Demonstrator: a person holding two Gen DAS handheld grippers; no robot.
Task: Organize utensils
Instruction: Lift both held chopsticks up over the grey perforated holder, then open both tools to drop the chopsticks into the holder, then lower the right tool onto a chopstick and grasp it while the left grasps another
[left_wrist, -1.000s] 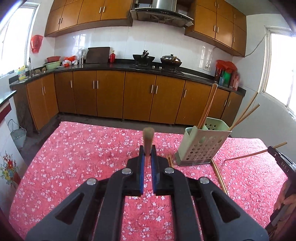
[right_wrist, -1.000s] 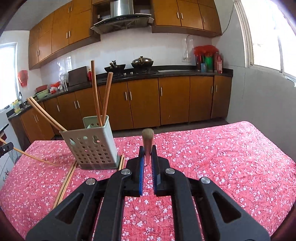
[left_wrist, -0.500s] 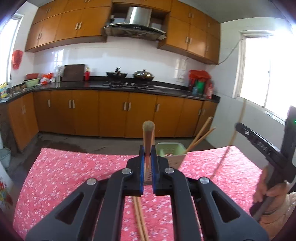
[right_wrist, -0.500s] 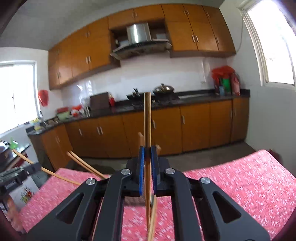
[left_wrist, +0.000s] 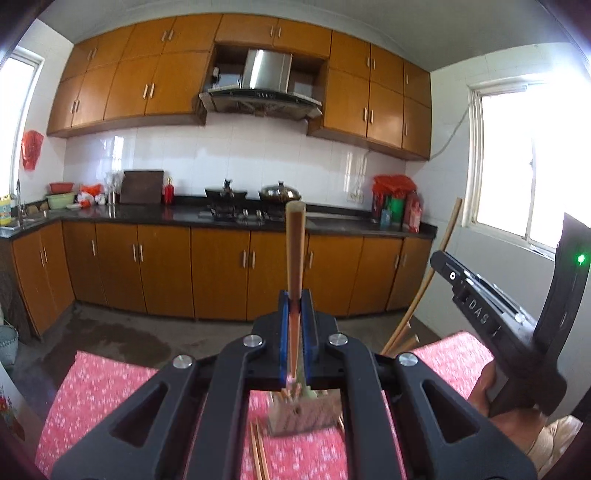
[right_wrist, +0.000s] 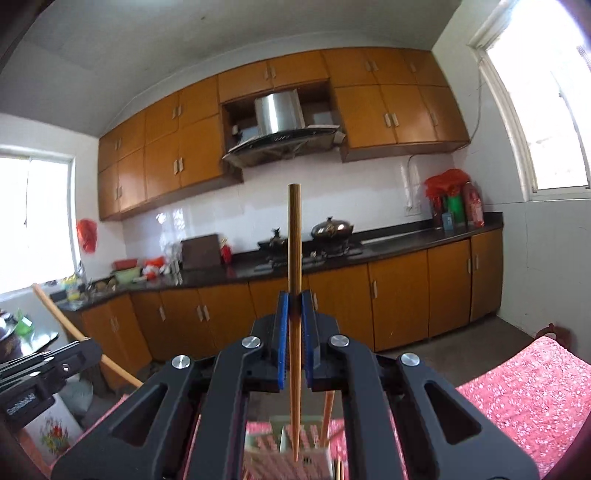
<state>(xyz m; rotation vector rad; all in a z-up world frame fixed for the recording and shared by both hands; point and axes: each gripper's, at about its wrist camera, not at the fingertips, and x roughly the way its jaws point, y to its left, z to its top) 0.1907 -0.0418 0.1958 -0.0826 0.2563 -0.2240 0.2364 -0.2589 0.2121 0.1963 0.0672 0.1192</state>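
Chopsticks everywhere in this one. The left gripper (left_wrist: 294, 310) has its blue pads pressed tight on a single chopstick (left_wrist: 295, 251), which stands almost straight up through the middle of the left wrist frame, blunt end up in front of the stove counter (left_wrist: 236, 218). The right gripper (right_wrist: 294, 314) is doing the same thing: jaws pinched on its own chopstick (right_wrist: 294, 258), upright dead centre in the right wrist frame, tapered tip pointing down toward the bottom edge.

The utensil holder (left_wrist: 303, 413), a pale perforated plastic one, sits at bottom centre of the left view, mostly hidden behind the gripper body and blurry. It's on the red flowered tablecloth (left_wrist: 99, 387). A few chopsticks lean out of it toward the right (left_wrist: 406, 325), and a couple more lie flat on the cloth just left of it (left_wrist: 258, 454). In the right view the same holder (right_wrist: 288, 450) shows at the very bottom, directly under the hanging tip; I can't tell if the tip is inside it or just above.

At the right edge of the left view you can see the other gripper's black body and the hand (left_wrist: 506, 406) gripping its handle.
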